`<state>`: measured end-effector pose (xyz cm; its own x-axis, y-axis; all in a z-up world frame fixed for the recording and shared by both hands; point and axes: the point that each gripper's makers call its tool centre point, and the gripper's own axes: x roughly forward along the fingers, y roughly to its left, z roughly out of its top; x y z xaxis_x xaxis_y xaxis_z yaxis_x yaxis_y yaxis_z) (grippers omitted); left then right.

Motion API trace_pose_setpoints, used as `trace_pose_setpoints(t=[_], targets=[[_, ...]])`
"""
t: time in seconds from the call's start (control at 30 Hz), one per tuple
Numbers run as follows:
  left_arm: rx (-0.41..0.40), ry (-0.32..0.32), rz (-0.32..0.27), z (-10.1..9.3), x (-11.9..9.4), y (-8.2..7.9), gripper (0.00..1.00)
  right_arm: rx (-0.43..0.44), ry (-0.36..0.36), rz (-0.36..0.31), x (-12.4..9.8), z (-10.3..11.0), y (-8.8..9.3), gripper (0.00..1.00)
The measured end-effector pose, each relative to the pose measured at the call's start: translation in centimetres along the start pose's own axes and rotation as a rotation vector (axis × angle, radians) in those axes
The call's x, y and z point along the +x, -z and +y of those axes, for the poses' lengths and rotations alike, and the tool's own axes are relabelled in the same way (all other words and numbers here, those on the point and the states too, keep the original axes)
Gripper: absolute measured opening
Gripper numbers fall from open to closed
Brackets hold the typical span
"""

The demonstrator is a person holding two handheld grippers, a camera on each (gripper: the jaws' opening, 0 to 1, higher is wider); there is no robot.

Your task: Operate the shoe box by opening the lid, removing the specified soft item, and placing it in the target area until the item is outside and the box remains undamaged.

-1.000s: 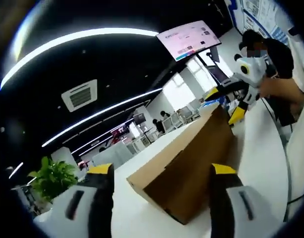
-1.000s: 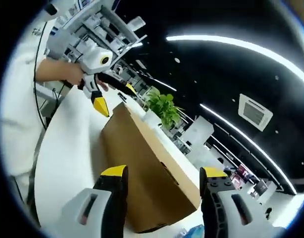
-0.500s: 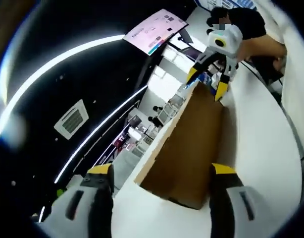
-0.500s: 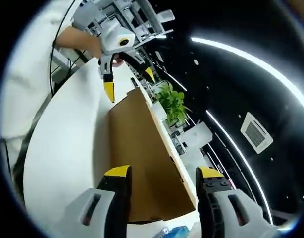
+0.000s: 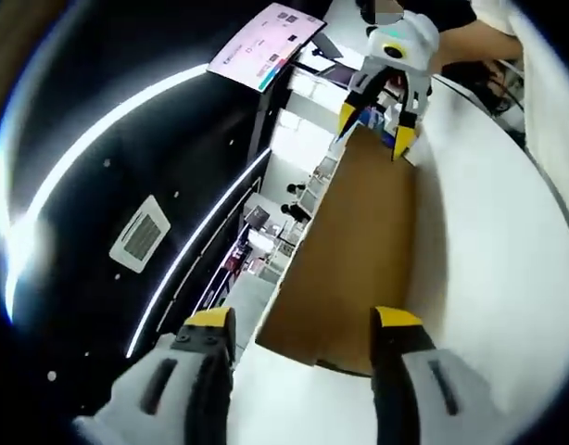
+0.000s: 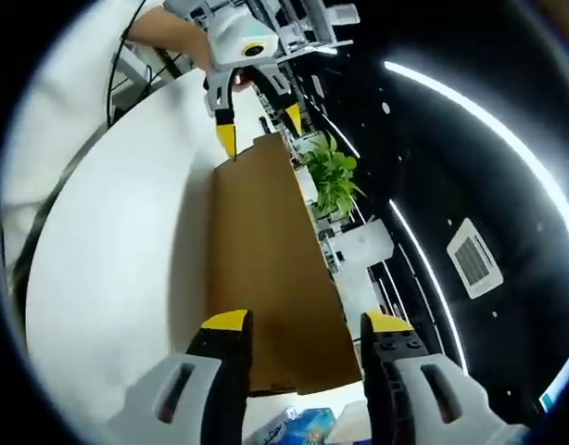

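Brown cardboard, the shoe box (image 5: 359, 250) lies on the white table (image 5: 488, 278) between our two grippers. Our left gripper (image 5: 303, 320) has its jaws apart at one end; our right gripper (image 6: 298, 320), jaws likewise apart, faces the opposite end, lid closed.

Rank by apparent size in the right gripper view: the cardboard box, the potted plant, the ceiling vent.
1. Cardboard box, clearly largest.
2. Potted plant and ceiling vent look alike; distance from the camera makes ranking them unsure.
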<state>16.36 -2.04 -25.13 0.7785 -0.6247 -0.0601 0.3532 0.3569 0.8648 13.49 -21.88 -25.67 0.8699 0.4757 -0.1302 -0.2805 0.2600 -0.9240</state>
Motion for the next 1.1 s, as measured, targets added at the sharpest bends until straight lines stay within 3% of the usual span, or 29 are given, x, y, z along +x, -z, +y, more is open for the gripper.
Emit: trace_pose_setpoints(t=[0.1,0.2,0.37,0.47,0.73,1.1], targets=[[-0.029,0.012,0.013,-0.1,0.1,-0.1,0.55,-0.081,0.028,0.029,-0.2,-0.7,0.2,0.44],[0.023,-0.015,0.046,0.1,0.1,0.3,0.49,-0.076,0.022,0.034,-0.3,-0.7,0.3,0.45],[0.031,-0.060,0.057,0.9,-0.1,0.3,0.40,-0.127,0.022,0.067,-0.4,-0.9,1.3,0.40],[0.027,-0.062,0.080,0.9,-0.2,0.7,0.40,-0.087,0.030,0.062,-0.5,-1.0,1.6,0.35],[0.094,-0.027,0.071,0.2,-0.3,0.8,0.33,-0.118,0.018,0.080,-0.5,-0.7,1.7,0.30],[0.092,-0.021,0.091,0.1,-0.2,0.9,0.33,-0.148,0.017,0.096,-0.4,-0.5,1.9,0.29]])
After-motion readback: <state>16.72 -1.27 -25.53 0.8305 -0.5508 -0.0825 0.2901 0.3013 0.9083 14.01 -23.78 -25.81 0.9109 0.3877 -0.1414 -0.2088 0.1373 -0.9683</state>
